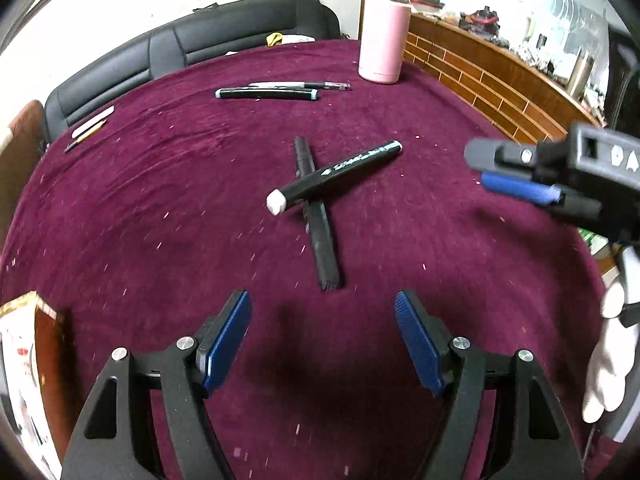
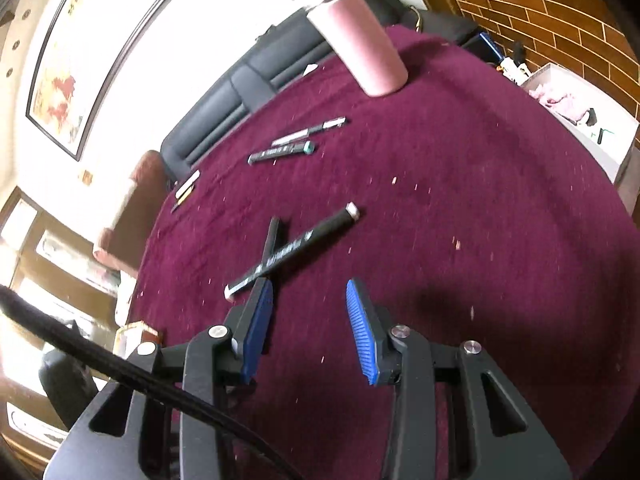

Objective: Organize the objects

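Two black markers lie crossed on the maroon tablecloth [image 1: 160,200]: one with a white cap [image 1: 336,176] [image 2: 292,248] rests over a plain black one [image 1: 318,224] [image 2: 271,240]. Farther back a teal-capped marker [image 1: 266,94] [image 2: 280,153] and a thin pen [image 1: 304,85] [image 2: 308,131] lie side by side. My left gripper [image 1: 323,312] is open and empty, just short of the crossed markers. My right gripper [image 2: 308,300] is open and empty, close to the crossed markers; in the left wrist view it [image 1: 508,172] hovers at the right.
A pink tumbler [image 1: 383,40] [image 2: 360,52] stands at the table's far side. Pencils and a white stick [image 1: 90,126] [image 2: 185,192] lie at the far left edge. A black sofa [image 1: 180,52] and a brick-pattern wall [image 1: 480,76] lie beyond. A box [image 1: 24,360] sits at the near left.
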`<action>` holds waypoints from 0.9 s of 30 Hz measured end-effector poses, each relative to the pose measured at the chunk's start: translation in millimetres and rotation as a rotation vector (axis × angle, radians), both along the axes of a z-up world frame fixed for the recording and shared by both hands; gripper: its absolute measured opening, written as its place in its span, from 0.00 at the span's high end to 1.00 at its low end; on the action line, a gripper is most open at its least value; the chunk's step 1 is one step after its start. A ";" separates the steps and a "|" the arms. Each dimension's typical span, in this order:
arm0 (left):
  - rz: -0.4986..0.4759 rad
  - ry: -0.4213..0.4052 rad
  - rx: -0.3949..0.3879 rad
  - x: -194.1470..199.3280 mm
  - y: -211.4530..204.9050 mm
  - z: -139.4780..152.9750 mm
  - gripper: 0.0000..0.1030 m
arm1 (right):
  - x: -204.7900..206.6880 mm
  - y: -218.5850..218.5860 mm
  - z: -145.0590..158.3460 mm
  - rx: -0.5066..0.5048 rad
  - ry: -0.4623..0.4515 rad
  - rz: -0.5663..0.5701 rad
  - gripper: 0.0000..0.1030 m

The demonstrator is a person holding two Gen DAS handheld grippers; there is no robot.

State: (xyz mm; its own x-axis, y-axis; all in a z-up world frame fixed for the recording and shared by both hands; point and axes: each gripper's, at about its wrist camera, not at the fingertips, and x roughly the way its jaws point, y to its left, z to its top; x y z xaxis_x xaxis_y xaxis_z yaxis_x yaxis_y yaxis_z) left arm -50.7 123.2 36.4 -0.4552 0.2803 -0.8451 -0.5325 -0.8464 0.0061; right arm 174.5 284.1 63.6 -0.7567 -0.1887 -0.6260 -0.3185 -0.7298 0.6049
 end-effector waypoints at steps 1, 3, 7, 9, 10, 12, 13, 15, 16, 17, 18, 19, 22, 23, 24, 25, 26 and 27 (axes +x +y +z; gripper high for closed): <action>-0.001 0.003 -0.010 -3.3 4.4 -2.4 0.34 | 1.1 2.5 -2.0 -0.002 0.007 -0.004 0.64; 0.005 0.003 -0.033 -12.5 14.1 -9.4 0.34 | 2.7 6.2 -6.5 0.000 0.006 -0.010 0.64; 0.017 0.023 -0.084 -24.7 27.1 -22.1 0.34 | 5.8 15.9 -17.8 -0.022 -0.010 -0.027 0.64; 0.020 0.051 -0.085 -25.9 30.4 -24.3 0.34 | 6.5 20.4 -22.9 -0.044 -0.017 -0.033 0.64; 0.018 0.067 -0.092 -26.5 32.6 -24.2 0.34 | 6.4 21.8 -25.1 -0.051 -0.025 -0.036 0.64; 0.011 0.103 -0.116 -24.5 36.9 -23.6 0.33 | 4.7 23.1 -28.2 -0.059 -0.038 -0.035 0.64; 0.005 0.130 -0.131 -21.5 39.2 -23.8 0.32 | 3.9 22.8 -29.5 -0.061 -0.042 -0.032 0.64; -0.001 0.182 -0.157 -15.7 41.7 -24.4 0.30 | 1.8 21.0 -31.3 -0.056 -0.050 -0.026 0.64; -0.002 0.195 -0.160 -14.5 42.1 -24.8 0.30 | 0.7 19.7 -32.0 -0.052 -0.056 -0.021 0.64; 0.000 0.204 -0.156 -13.3 42.1 -24.9 0.30 | -0.2 19.2 -33.3 -0.051 -0.060 -0.018 0.64; 0.007 0.205 -0.145 -13.8 39.5 -25.3 0.28 | -0.7 18.5 -35.0 -0.051 -0.065 -0.015 0.63; 0.011 0.206 -0.139 -14.4 38.2 -25.2 0.27 | -1.2 18.1 -36.9 -0.053 -0.072 -0.013 0.63; 0.022 0.209 -0.123 -16.9 35.0 -25.8 0.23 | -2.6 18.5 -42.5 -0.057 -0.095 -0.015 0.61; 0.025 0.208 -0.117 -18.0 34.5 -25.9 0.22 | -2.9 18.3 -43.5 -0.059 -0.095 -0.015 0.61; 0.027 0.201 -0.110 -19.4 33.4 -25.9 0.22 | -2.6 18.5 -43.5 -0.058 -0.093 -0.017 0.61; 0.029 0.194 -0.104 -20.4 32.5 -25.8 0.21 | -2.7 18.1 -43.6 -0.055 -0.093 -0.016 0.61; 0.023 0.191 -0.099 -21.2 31.8 -25.7 0.21 | -2.8 17.3 -43.4 -0.051 -0.093 -0.015 0.61; 0.025 0.186 -0.094 -22.0 31.5 -25.7 0.20 | -2.9 16.8 -43.3 -0.048 -0.093 -0.014 0.61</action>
